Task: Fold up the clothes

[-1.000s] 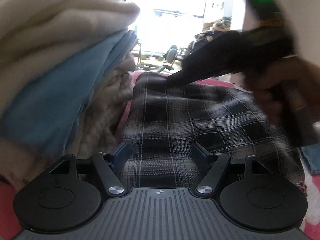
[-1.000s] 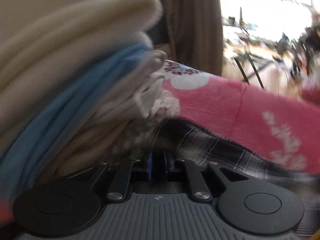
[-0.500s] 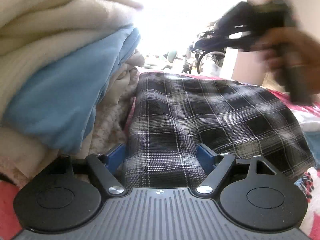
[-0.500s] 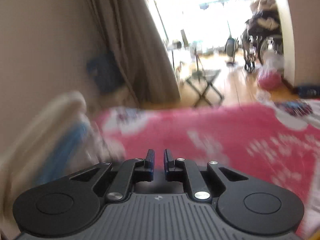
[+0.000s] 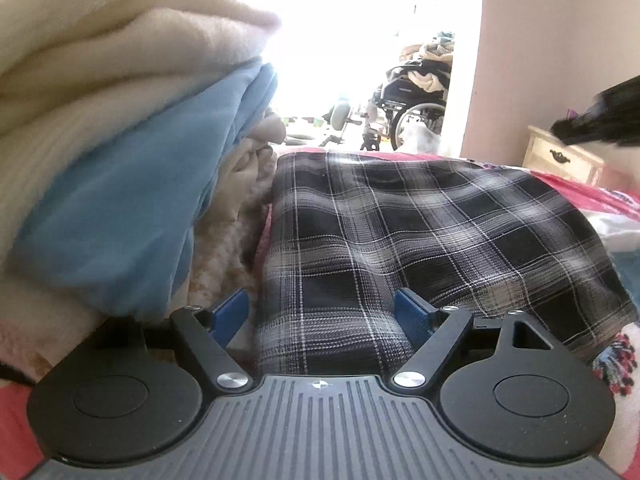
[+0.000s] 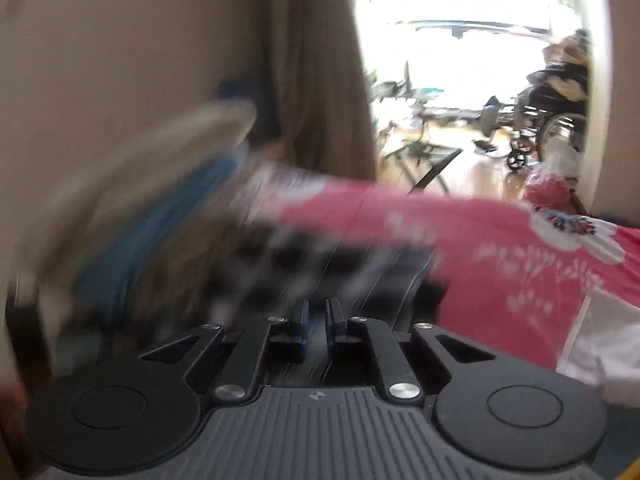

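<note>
Left wrist view, garment: a plaid garment point(image 5: 432, 240), black, grey and white, lies on the bed point(image 5: 576, 188), which wears a pink flowered cover. It sits as a compact, flat-topped block with rounded edges, which looks like folded cloth.
Left wrist view, neighbours: a stack of folded textiles point(image 5: 120, 152), cream over blue over cream, stands just beside the garment's left edge.
Left wrist view, left hand-held gripper point(image 5: 322, 314): its blue pads are spread wide, with the near edge of the plaid garment lying between them. The pads hold nothing.
Left wrist view, other tool: a dark blurred shape at the right edge is probably the other hand-held gripper, well above the bed.
Right wrist view, right hand-held gripper point(image 6: 316, 322): the fingers stand nearly together with a thin gap and no cloth between them. The picture is smeared by motion.
Right wrist view, scene: the bed cover, a dark plaid smear and the blurred stack show ahead.
Handling: the cloth looks soft, light and limp, so it would sag and spill its layers if lifted by one point.
Where to hold: pinching through all layers at a near corner or along the rounded edge would suit best, with one tool at each end.
Stage: the block could be finished, or waiting for another fold.
</note>
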A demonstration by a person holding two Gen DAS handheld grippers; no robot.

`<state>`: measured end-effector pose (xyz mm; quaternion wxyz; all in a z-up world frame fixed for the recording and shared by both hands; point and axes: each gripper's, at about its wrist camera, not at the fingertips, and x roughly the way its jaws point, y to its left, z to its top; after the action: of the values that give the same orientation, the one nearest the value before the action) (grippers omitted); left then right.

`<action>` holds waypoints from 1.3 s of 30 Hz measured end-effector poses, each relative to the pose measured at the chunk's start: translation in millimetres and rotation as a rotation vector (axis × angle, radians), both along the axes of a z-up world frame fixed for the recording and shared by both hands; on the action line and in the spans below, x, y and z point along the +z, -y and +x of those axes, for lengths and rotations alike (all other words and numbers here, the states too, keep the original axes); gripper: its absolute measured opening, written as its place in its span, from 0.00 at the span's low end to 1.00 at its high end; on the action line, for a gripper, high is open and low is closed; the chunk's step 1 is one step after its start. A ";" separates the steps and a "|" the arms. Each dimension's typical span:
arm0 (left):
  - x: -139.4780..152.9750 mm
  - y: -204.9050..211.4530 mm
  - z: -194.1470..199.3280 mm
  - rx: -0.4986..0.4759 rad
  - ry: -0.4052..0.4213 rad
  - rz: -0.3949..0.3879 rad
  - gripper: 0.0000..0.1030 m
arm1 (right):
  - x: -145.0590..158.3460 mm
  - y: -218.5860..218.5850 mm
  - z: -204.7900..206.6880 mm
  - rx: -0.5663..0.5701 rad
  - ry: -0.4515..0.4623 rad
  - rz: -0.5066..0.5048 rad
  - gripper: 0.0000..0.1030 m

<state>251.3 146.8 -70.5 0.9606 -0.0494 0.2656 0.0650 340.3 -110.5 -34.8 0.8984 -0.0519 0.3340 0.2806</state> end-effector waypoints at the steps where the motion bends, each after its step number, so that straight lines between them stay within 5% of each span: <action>1: 0.0 -0.3 1.2 0.000 -0.003 -0.001 0.79 | -12.3 0.2 -5.6 -0.015 -0.022 -0.049 0.07; 4: -0.9 -1.3 1.7 -0.002 -0.008 0.010 0.79 | -39.6 17.9 -12.0 -0.133 -0.063 -0.115 0.09; 11: 11.2 3.5 9.7 -0.011 -0.021 0.061 0.77 | -6.1 3.5 -53.1 -0.099 0.044 0.057 0.09; 13: 19.3 4.2 7.0 -0.022 -0.006 0.059 0.77 | -24.9 -6.9 -44.6 -0.114 -0.063 0.031 0.11; 15: 22.7 7.8 4.9 -0.035 -0.006 0.063 0.78 | -56.4 -7.2 -33.0 -0.179 -0.265 -0.005 0.12; 17: 19.9 15.5 4.4 -0.039 -0.037 0.095 0.78 | -64.9 -1.1 -44.0 -0.215 -0.331 0.022 0.15; 20: 21.0 18.8 -4.4 -0.025 -0.043 0.105 0.77 | -45.4 16.6 -83.2 -0.248 -0.299 0.119 0.16; 28: 67.6 18.8 -80.5 0.003 0.021 -0.011 0.80 | 16.0 23.9 -193.6 -0.287 -0.111 0.067 0.42; 33: 95.5 27.3 -138.2 -0.013 0.047 -0.084 0.95 | 35.6 23.1 -251.1 -0.314 -0.049 0.067 0.53; 39: 108.1 27.7 -185.9 -0.060 -0.072 -0.258 1.00 | 33.7 16.3 -295.9 -0.346 -0.039 0.107 0.62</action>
<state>65.4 119.1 37.7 0.9376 -0.1620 0.3076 0.0033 44.4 -126.8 -1.1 0.9280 0.0596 0.3401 0.1399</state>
